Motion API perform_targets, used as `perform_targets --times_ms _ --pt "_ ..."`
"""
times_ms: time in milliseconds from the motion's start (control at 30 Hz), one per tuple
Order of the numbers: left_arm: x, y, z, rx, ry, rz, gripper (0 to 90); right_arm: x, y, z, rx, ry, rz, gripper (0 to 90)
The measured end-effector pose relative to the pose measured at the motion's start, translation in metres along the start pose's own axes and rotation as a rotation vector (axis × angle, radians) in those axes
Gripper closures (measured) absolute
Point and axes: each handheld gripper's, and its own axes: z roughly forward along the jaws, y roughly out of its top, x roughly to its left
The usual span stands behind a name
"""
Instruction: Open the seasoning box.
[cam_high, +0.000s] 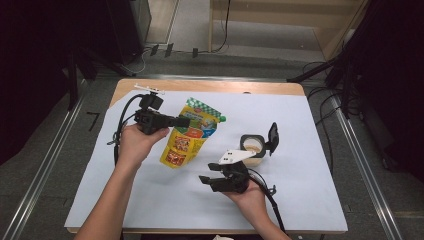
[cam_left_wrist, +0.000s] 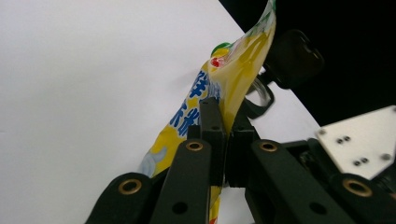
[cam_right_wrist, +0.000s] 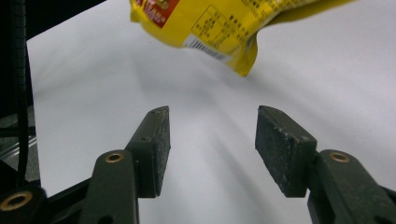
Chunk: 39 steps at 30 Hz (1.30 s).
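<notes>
A yellow spouted pouch (cam_high: 192, 136) with a green cap (cam_high: 221, 118) is at the middle of the white-covered table (cam_high: 300, 200). My left gripper (cam_high: 182, 121) comes in from the left, shut on the pouch's upper left edge. In the left gripper view both jaws press on the yellow film (cam_left_wrist: 233, 74), at my left gripper (cam_left_wrist: 224, 126). My right gripper (cam_high: 206, 176) is lower and to the right, open, pointing left with nothing between its jaws. In the right gripper view the pouch's bottom corner (cam_right_wrist: 210, 18) hangs above the sheet, beyond my right gripper (cam_right_wrist: 212, 140).
A small round tub (cam_high: 251, 146) with its black flip lid (cam_high: 272, 137) standing open sits just right of the pouch, behind my right hand. That lid (cam_left_wrist: 294, 58) also shows past the pouch. Cables trail from both grippers, and dark floor surrounds the table.
</notes>
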Motion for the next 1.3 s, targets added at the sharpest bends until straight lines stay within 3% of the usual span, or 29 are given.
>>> perform_targets --times_ms 333,467,600,700,900,1100,1300 --pt "0.035 0.0 -0.001 -0.077 0.028 -0.058 89.6 -0.001 -0.003 -0.004 0.003 -0.01 0.004 45.3" --pt "0.044 0.0 0.001 -0.111 0.008 -0.067 89.6 -0.002 -0.005 -0.008 -0.001 -0.018 0.012 45.3" --pt "0.055 -0.004 0.0 -0.13 -0.031 -0.103 89.6 -0.003 -0.006 -0.009 -0.001 -0.021 0.015 45.2" --pt "0.058 -0.007 -0.004 -0.134 -0.044 -0.119 89.5 -0.003 -0.006 -0.01 -0.002 -0.024 0.011 45.2" --pt "0.059 -0.016 -0.013 -0.135 -0.037 -0.107 89.1 -0.002 -0.004 -0.011 -0.004 -0.025 -0.001 45.2" --pt "0.055 -0.026 -0.022 -0.125 -0.001 -0.085 88.5 -0.003 0.0 -0.013 -0.012 -0.021 -0.008 45.2" --pt "0.057 -0.042 -0.035 -0.135 0.019 -0.1 87.3 -0.004 0.005 -0.017 -0.012 -0.022 -0.012 45.2"
